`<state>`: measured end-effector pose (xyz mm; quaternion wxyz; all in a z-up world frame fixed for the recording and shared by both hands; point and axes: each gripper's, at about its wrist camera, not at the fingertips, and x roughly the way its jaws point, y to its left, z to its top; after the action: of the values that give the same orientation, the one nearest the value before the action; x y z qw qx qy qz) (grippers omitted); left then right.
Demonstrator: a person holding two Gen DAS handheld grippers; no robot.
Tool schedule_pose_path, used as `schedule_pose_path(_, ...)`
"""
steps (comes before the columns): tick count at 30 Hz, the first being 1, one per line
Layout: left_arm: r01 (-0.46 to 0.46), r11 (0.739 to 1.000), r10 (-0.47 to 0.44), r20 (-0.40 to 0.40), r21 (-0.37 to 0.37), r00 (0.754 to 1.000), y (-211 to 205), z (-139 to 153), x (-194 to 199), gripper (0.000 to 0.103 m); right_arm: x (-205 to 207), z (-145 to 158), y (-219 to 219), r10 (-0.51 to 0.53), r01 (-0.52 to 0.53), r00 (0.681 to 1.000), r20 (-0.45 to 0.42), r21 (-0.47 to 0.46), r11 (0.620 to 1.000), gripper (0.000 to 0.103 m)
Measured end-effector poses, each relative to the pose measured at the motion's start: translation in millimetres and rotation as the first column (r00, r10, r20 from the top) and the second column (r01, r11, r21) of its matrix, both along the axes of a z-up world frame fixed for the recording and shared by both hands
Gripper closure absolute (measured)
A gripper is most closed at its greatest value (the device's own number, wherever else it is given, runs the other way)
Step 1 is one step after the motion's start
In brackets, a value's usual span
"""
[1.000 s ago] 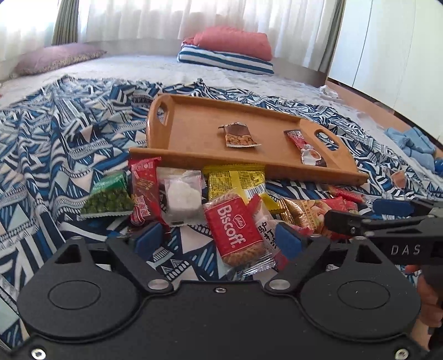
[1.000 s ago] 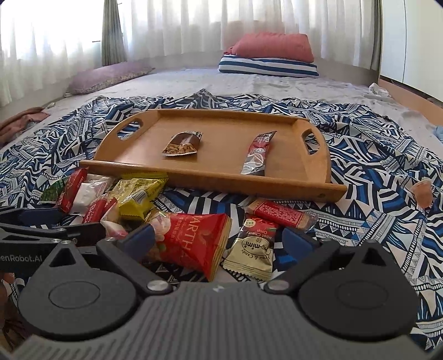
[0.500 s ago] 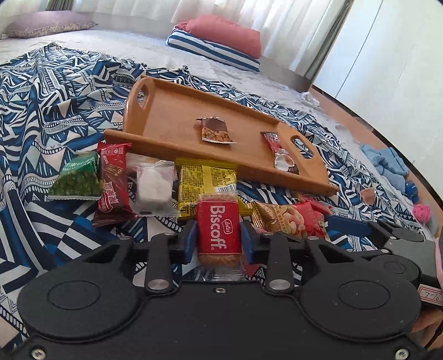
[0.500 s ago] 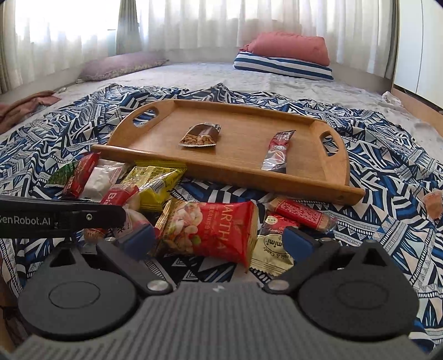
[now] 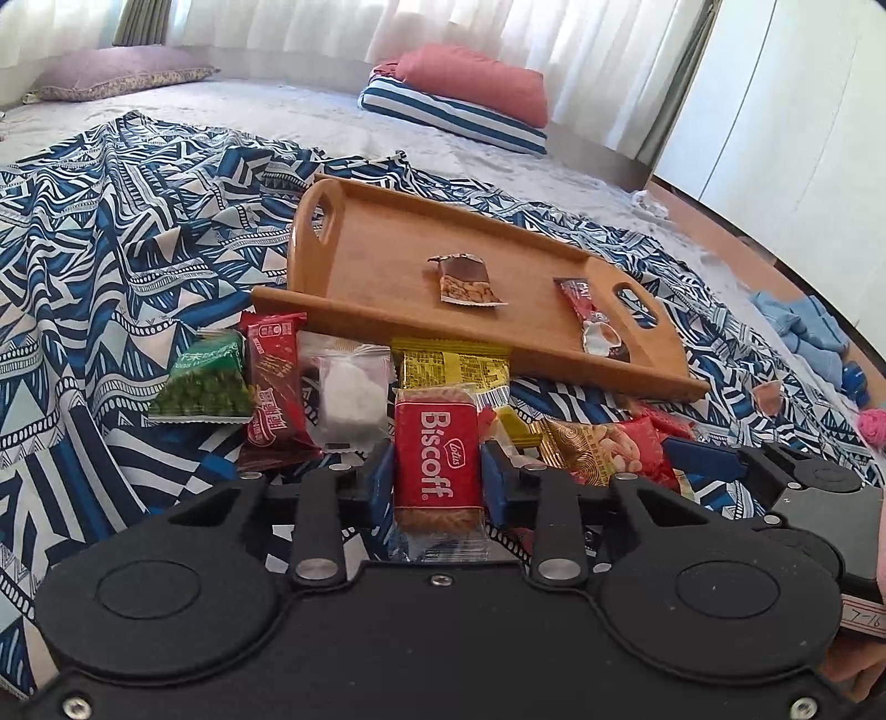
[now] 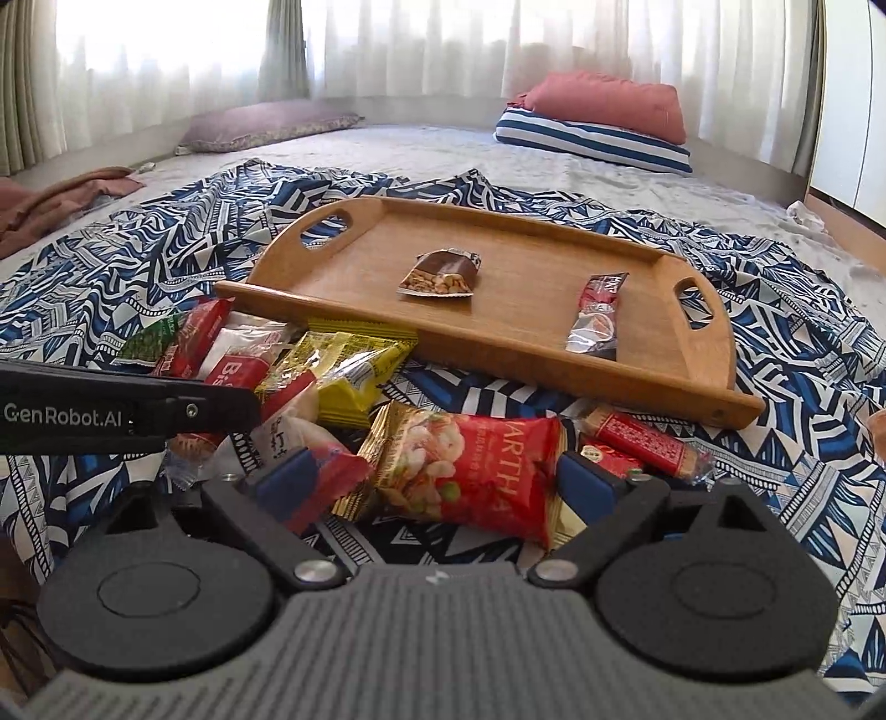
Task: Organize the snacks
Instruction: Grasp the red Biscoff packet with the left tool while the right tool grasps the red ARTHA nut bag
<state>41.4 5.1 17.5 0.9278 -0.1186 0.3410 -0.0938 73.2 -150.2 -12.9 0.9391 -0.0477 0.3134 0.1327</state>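
Red Biscoff packet [image 5: 437, 459] upright, clamped in pile before wooden tray [image 5: 382, 249]; nut bar [image 5: 465, 279], red stick sachet [image 5: 592, 324] flat on tray.

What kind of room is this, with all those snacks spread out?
Most likely a bedroom or a living room at home: pillows lie stacked by sheer window curtains, and a patterned blanket on the soft floor holds a wooden tray.

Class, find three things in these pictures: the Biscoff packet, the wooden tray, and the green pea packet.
Biscoff packet [image 5: 436, 455], left wrist view, on its red label.
Wooden tray [image 6: 529, 310], right wrist view, on its bare floor.
Green pea packet [image 5: 206, 385], left wrist view, on its printed front.
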Motion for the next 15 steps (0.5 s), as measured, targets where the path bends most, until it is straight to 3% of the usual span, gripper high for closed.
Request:
schedule_pose_path(6, 0.001, 1.0, -0.001, 0.012, 0.021, 1.0, -2, 2, -3, 0.071, -2, 4, -2, -0.022, 0.021, 1.0, 0.019, 0.015, 1.0, 0.024)
schedule_pose_path(8, -0.002, 1.0, 0.001, 0.012, 0.024, 1.0, -2, 3, -3, 0.071, -2, 7, -5, -0.044, 0.044, 0.999, 0.022, 0.016, 0.999, 0.037)
schedule_pose_path(15, -0.006, 0.999, 0.006, 0.023, 0.033, 1.0, -2, 6, -6, 0.071, -2, 9, -15, -0.077, 0.077, 0.997, 0.001, 0.055, 0.996, 0.04)
